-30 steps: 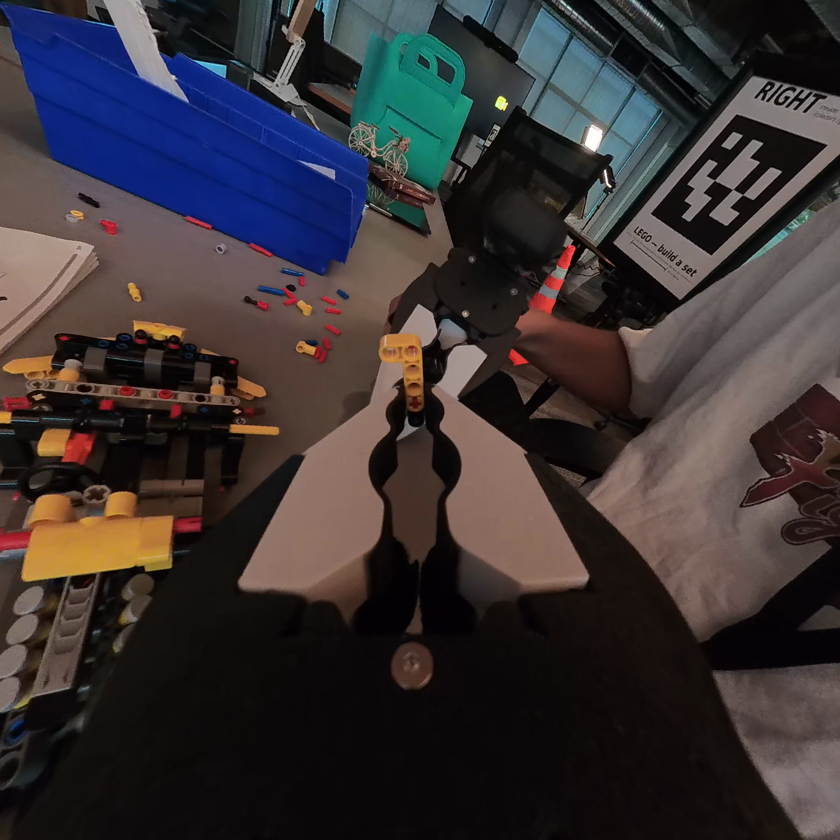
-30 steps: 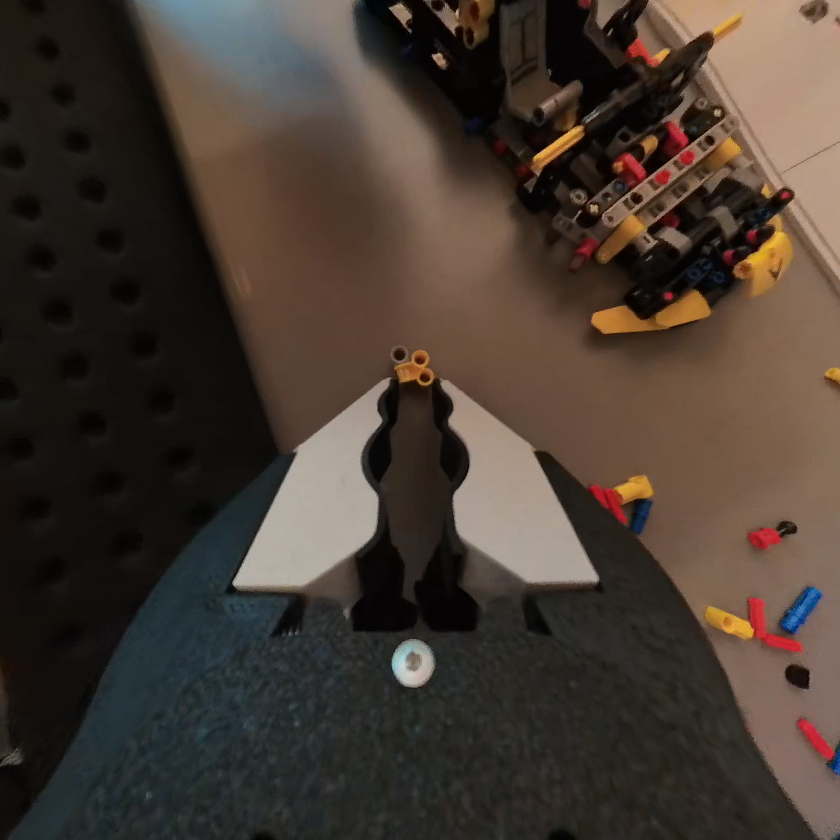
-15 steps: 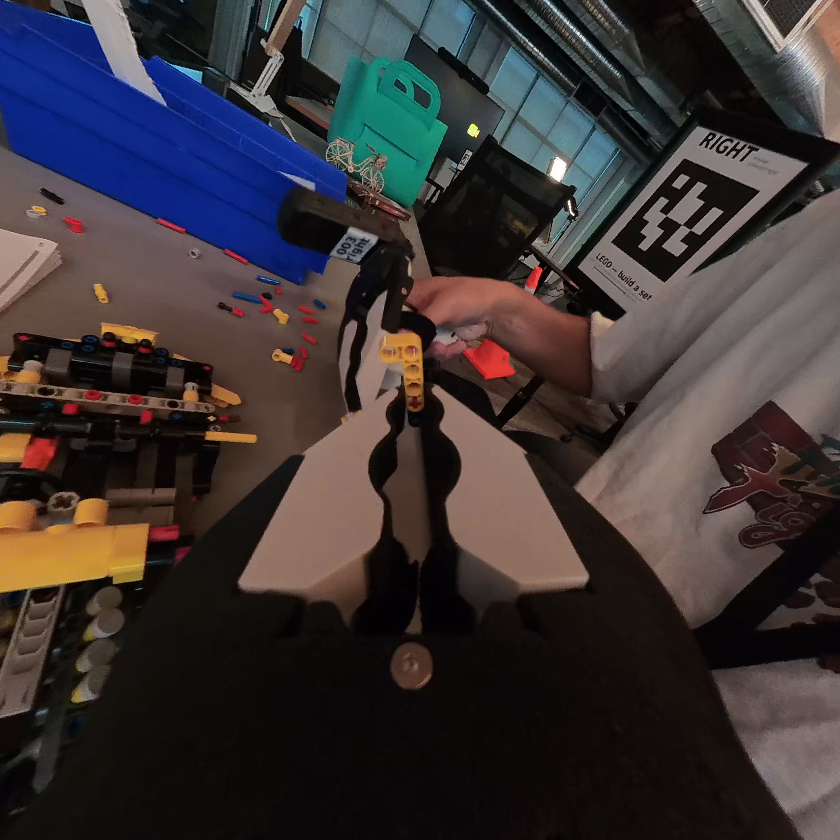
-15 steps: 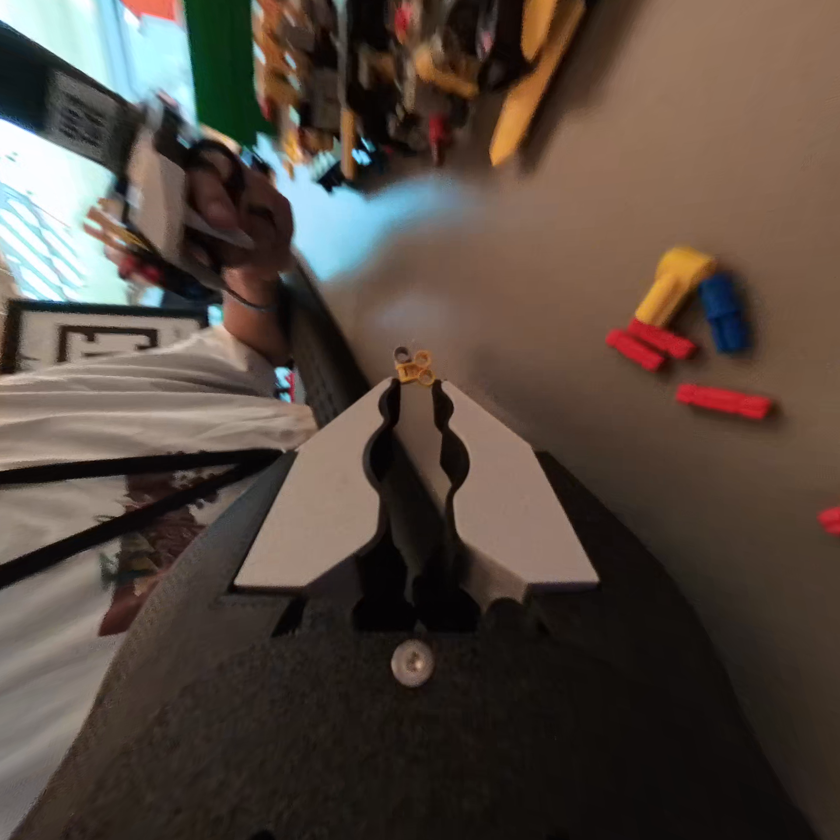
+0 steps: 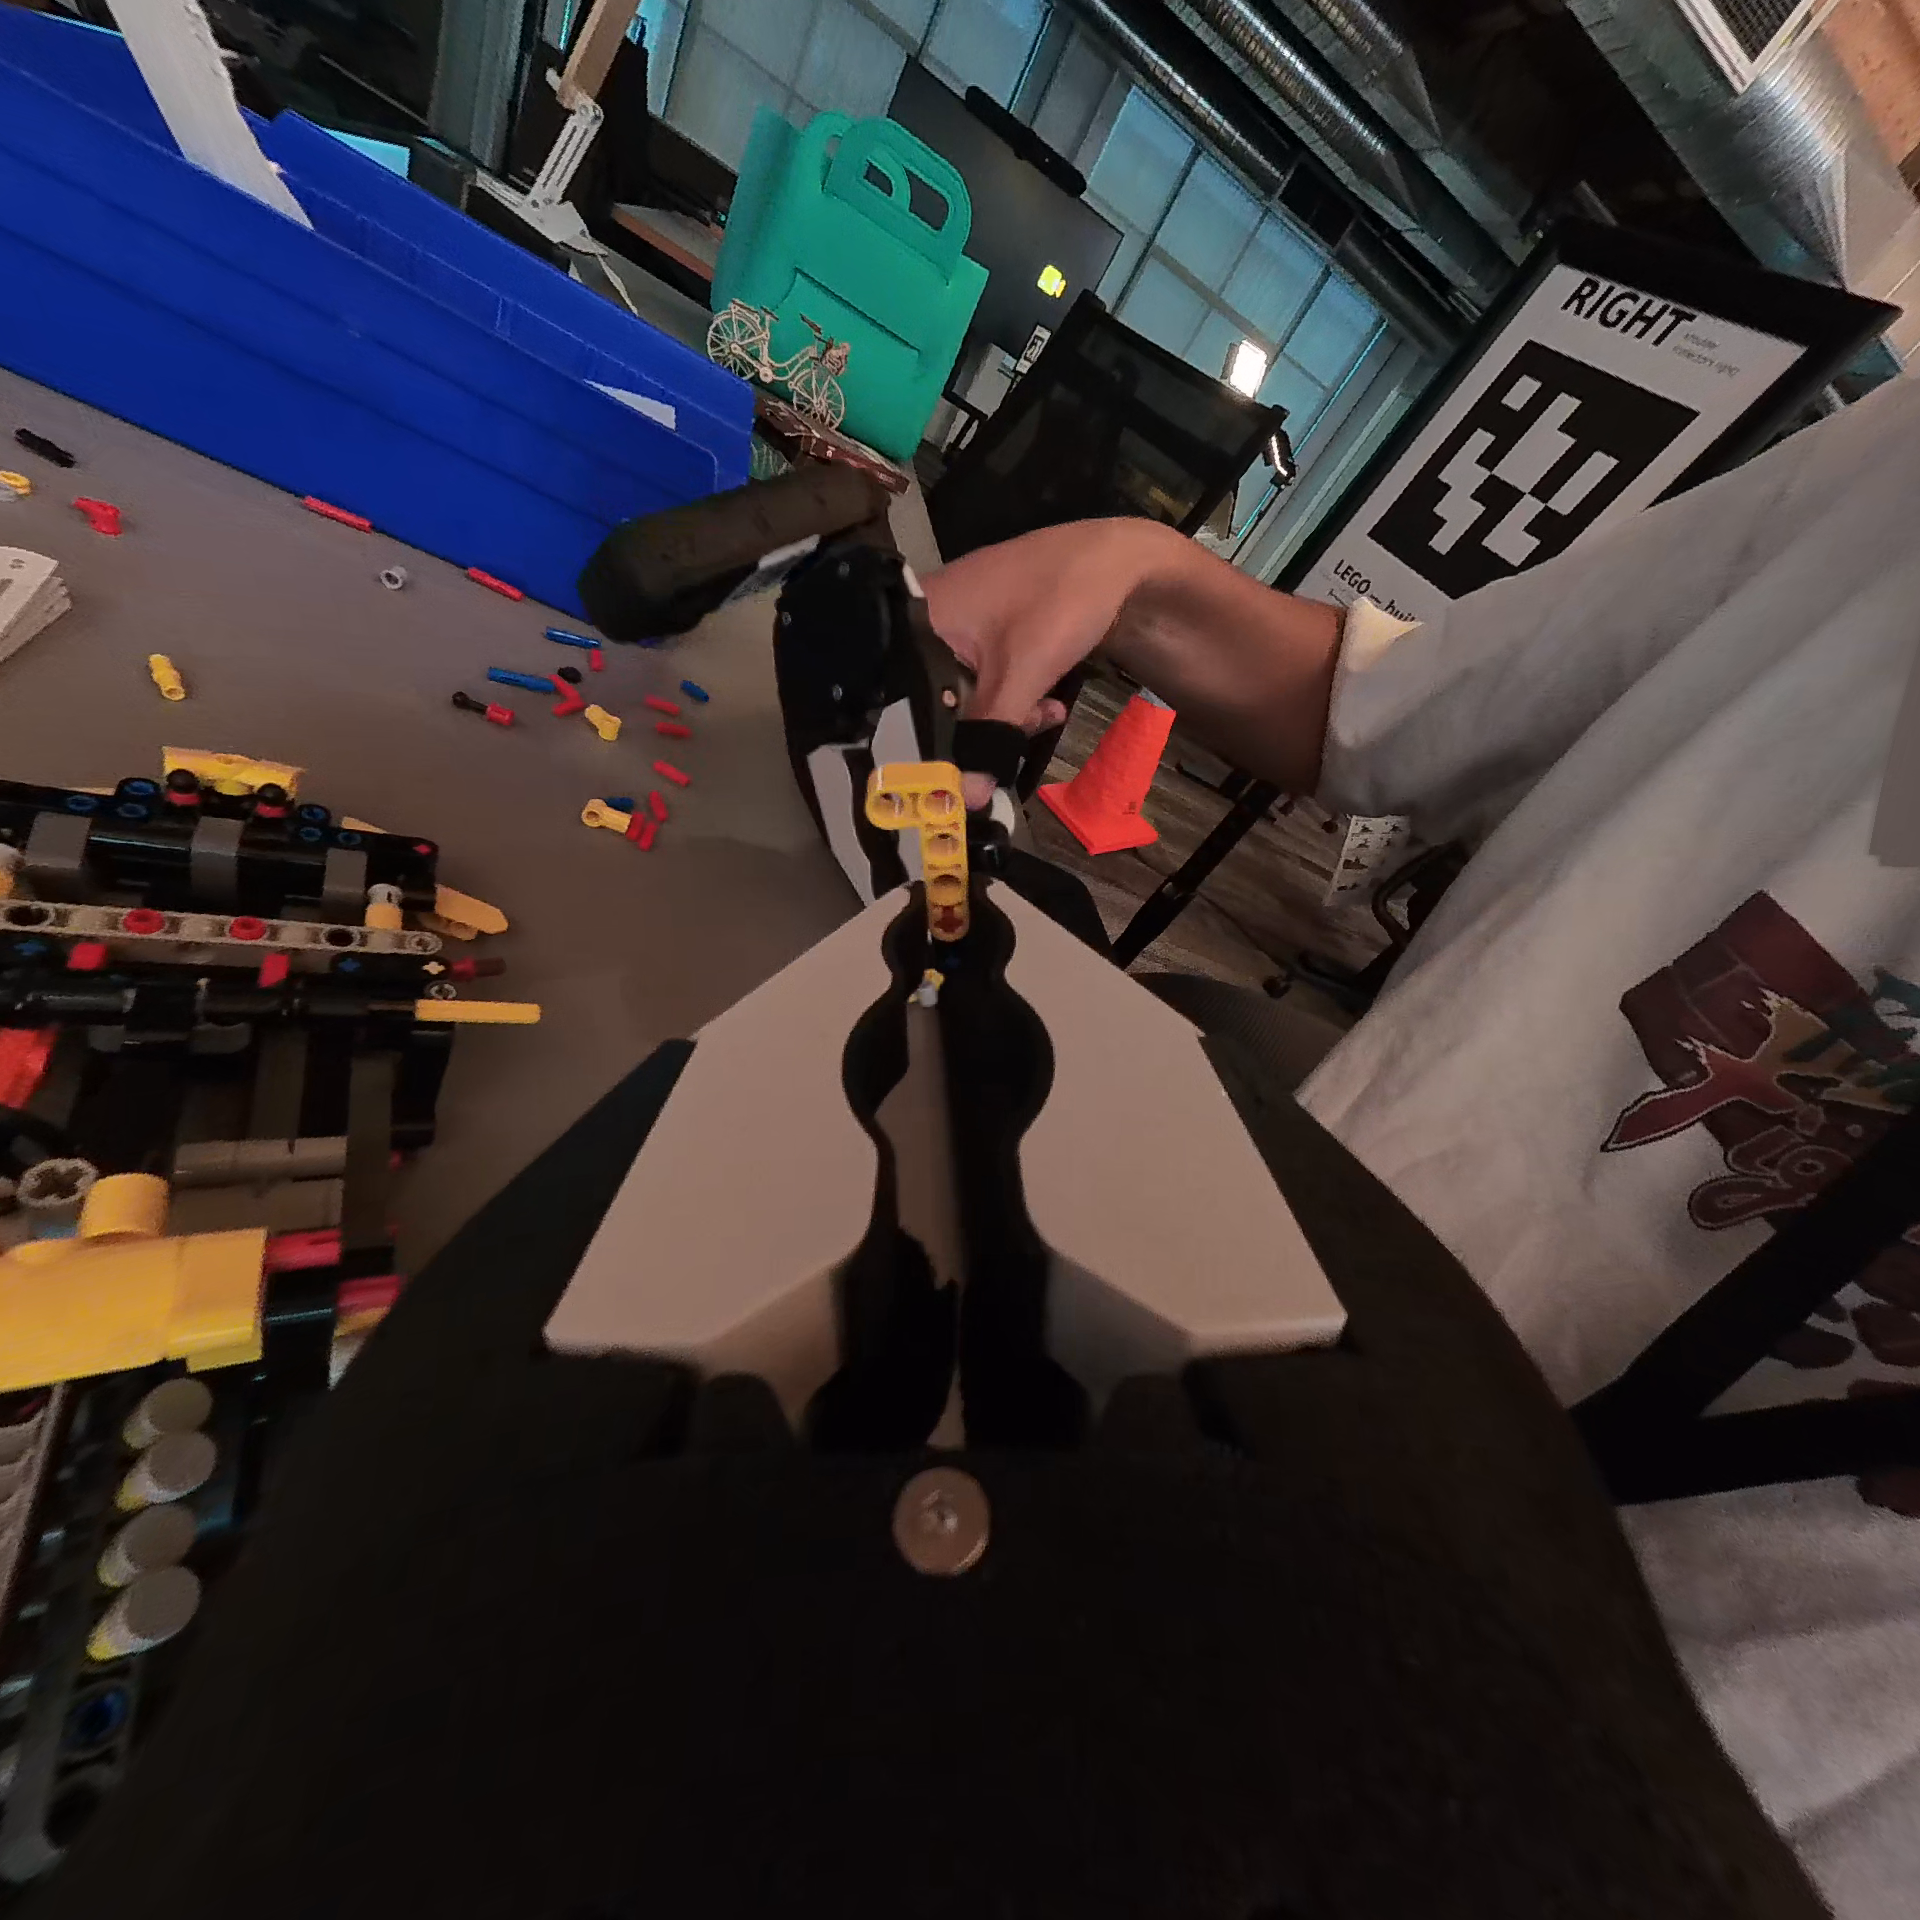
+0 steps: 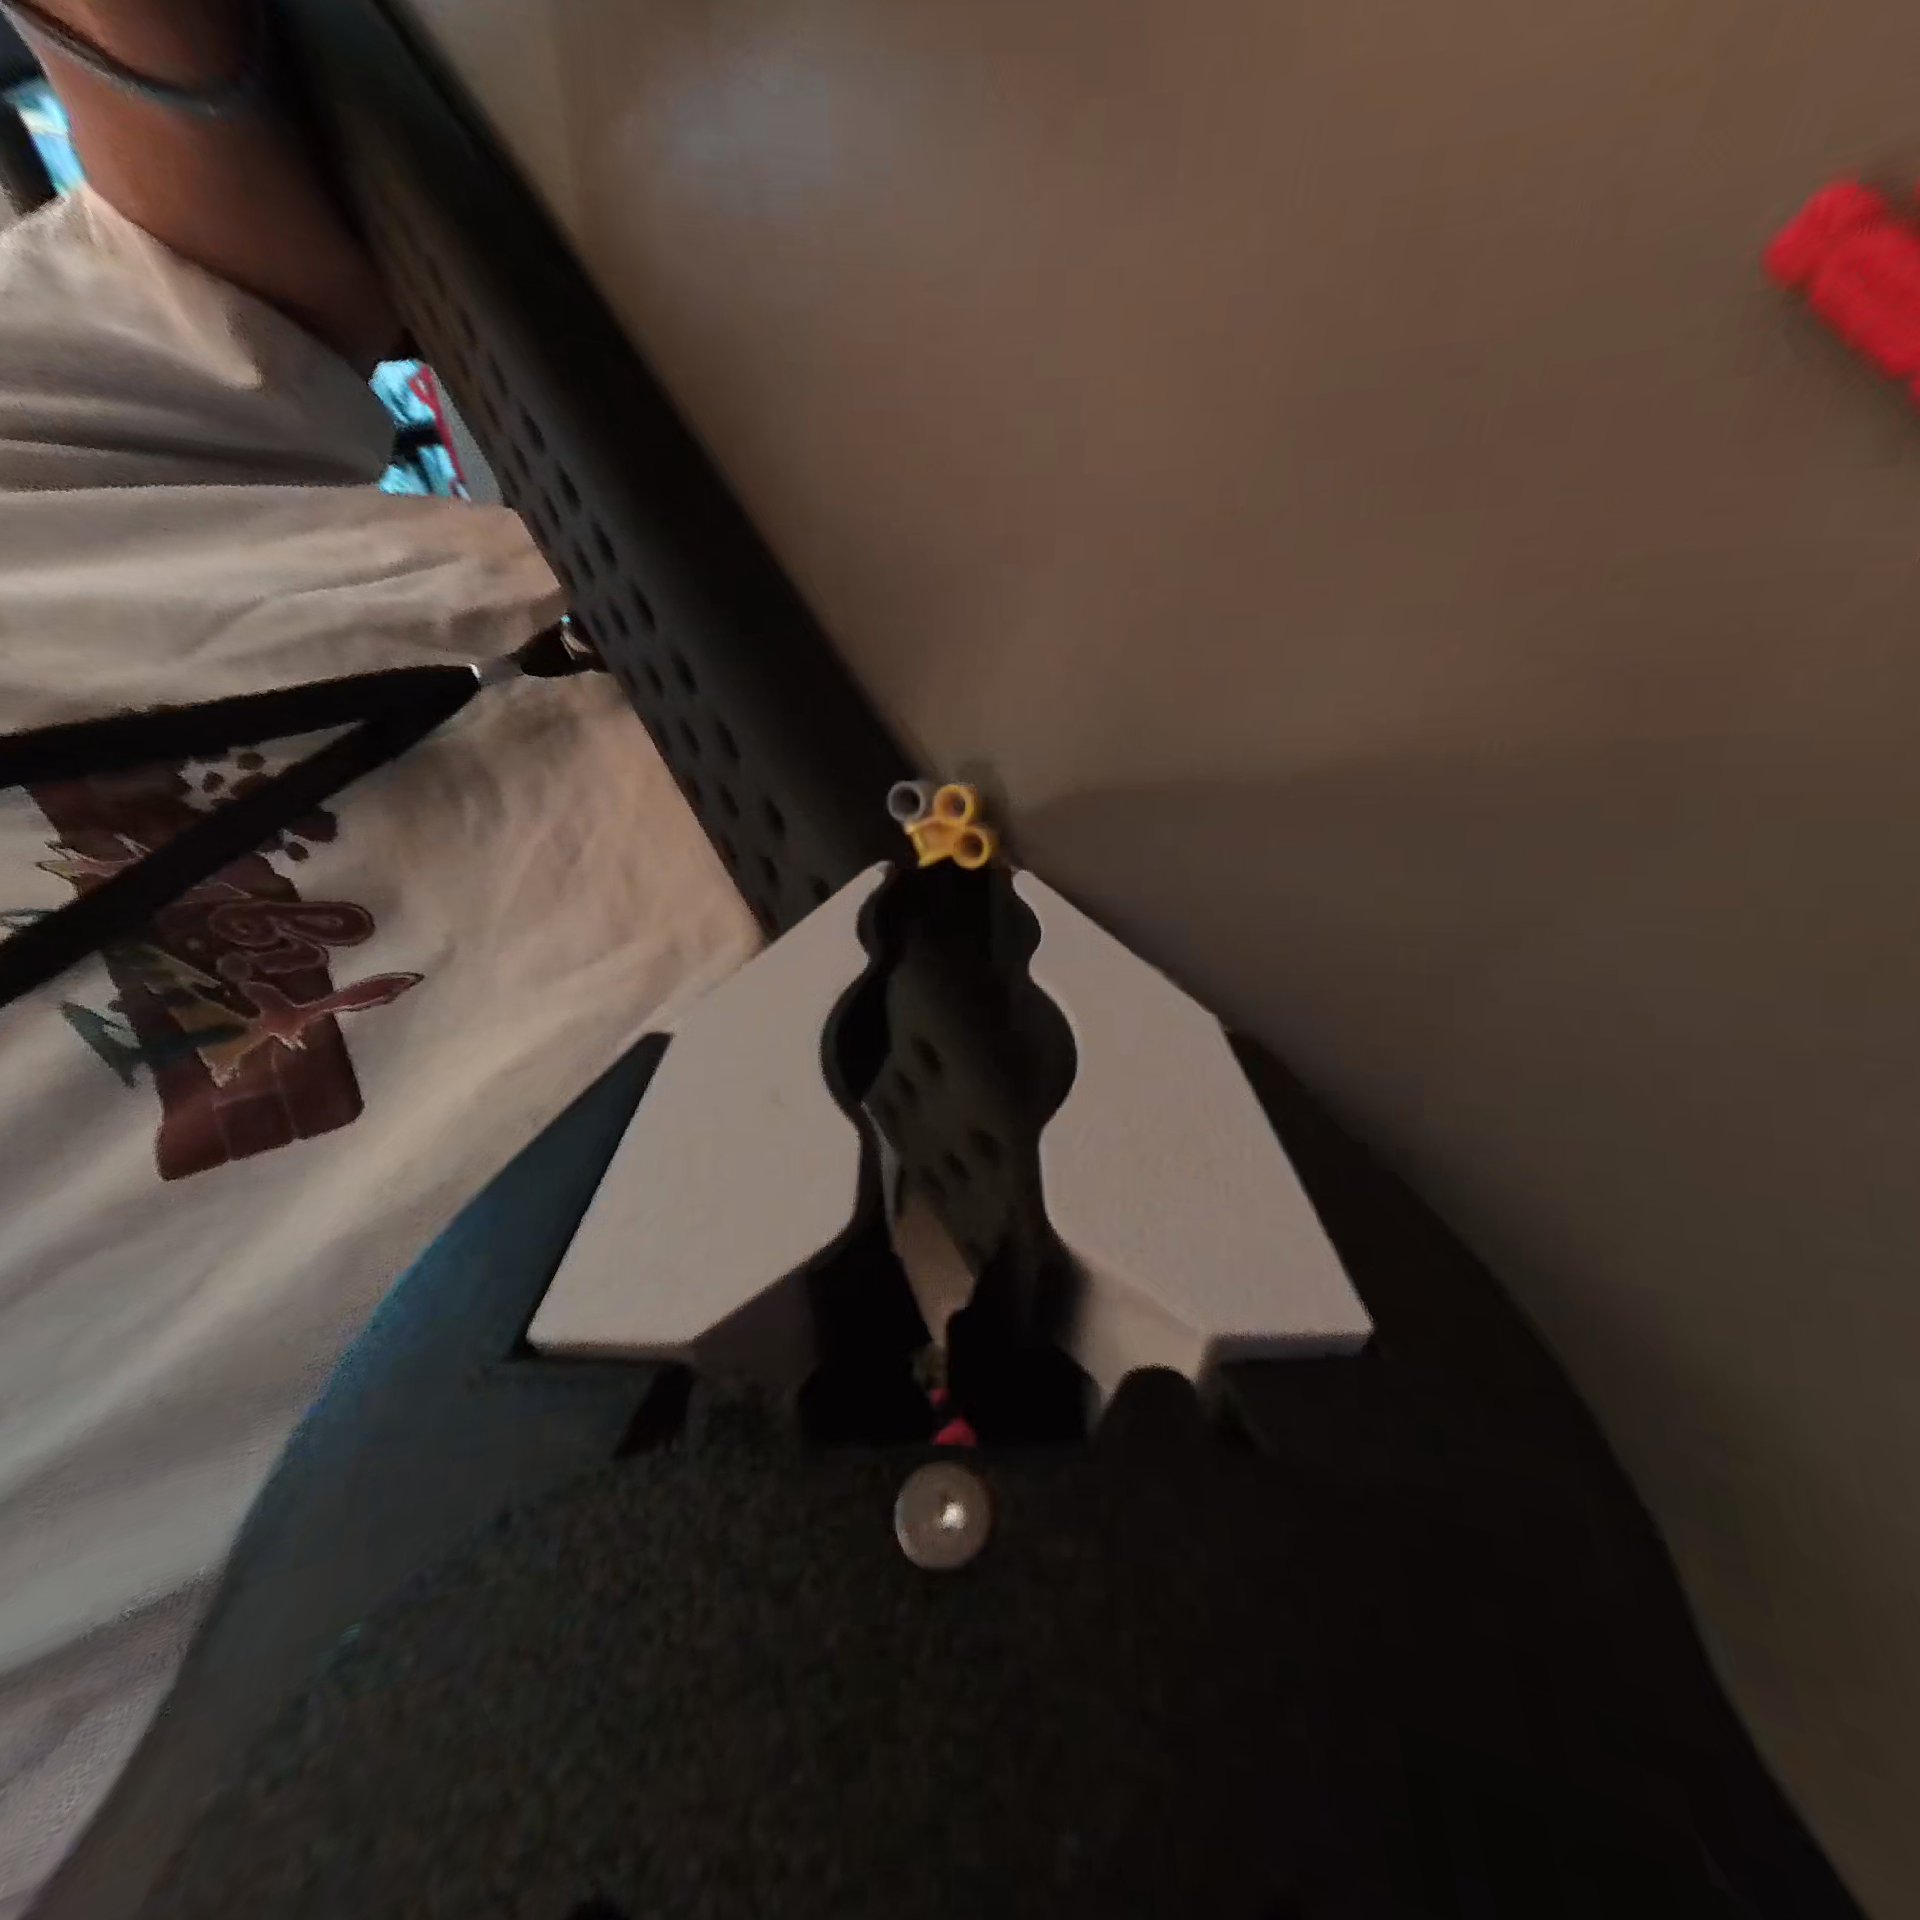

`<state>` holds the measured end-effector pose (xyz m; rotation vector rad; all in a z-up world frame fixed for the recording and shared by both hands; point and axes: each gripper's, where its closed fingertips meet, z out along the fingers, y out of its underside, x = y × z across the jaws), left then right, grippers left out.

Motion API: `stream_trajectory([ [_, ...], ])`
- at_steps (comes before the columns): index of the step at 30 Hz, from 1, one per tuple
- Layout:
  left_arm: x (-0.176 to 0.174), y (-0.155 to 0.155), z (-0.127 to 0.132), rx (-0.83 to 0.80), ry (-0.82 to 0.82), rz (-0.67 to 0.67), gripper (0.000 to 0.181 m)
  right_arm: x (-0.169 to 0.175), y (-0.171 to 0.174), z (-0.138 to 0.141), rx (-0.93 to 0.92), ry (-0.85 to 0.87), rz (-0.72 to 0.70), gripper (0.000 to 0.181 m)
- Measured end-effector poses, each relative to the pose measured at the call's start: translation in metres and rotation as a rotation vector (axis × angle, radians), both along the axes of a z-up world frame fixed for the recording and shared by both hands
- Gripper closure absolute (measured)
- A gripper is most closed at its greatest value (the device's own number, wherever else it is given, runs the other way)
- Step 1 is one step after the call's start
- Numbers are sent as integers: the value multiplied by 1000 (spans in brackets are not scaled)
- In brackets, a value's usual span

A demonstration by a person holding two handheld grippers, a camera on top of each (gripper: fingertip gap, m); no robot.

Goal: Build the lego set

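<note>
Left gripper (image 5: pixel 940 914) I keep clamped on yellow L beam (image 5: pixel 932 831), up over table (image 5: pixel 312 665) edge, w/ big lego build (image 5: pixel 208 935) beside. Right gripper (image 6: pixel 951 862) pinches small yellow connector (image 6: pixel 954 828) near table (image 6: pixel 1351 623).

Grey matte surface (image 5: pixel 312 644), cluttered.
Carries black-and-yellow partly built lego model (image 5: pixel 208 935), scattered small red, blue, yellow plastic pins (image 5: pixel 623 717), long blue plastic bin (image 5: pixel 343 353), white paper stack (image 5: pixel 26 603) at left edge.
</note>
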<state>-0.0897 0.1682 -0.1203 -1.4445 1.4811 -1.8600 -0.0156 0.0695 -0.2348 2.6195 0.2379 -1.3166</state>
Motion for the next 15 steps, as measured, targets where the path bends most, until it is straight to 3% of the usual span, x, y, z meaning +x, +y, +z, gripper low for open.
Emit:
stream_trajectory([
  [3, 0, 1, 0, 1, 0, 2, 174, 0, 2, 6, 101, -20, 50, 149],
  [5, 0, 1, 0, -1, 1, 4, 174, 3, 9, 11, 214, -68, 47, 150],
  [10, 1, -1, -3, 32, 12, 10, 174, 11, 33, 25, 785, -335, 143, 156],
  [12, 3, -2, -8, 37, 41, 15, 174, 10, 36, 30, 900, -367, 101, 156],
  [15, 8, -7, -24, 17, 126, 11, 174, -13, 48, 47, 981, -233, -58, 154],
])
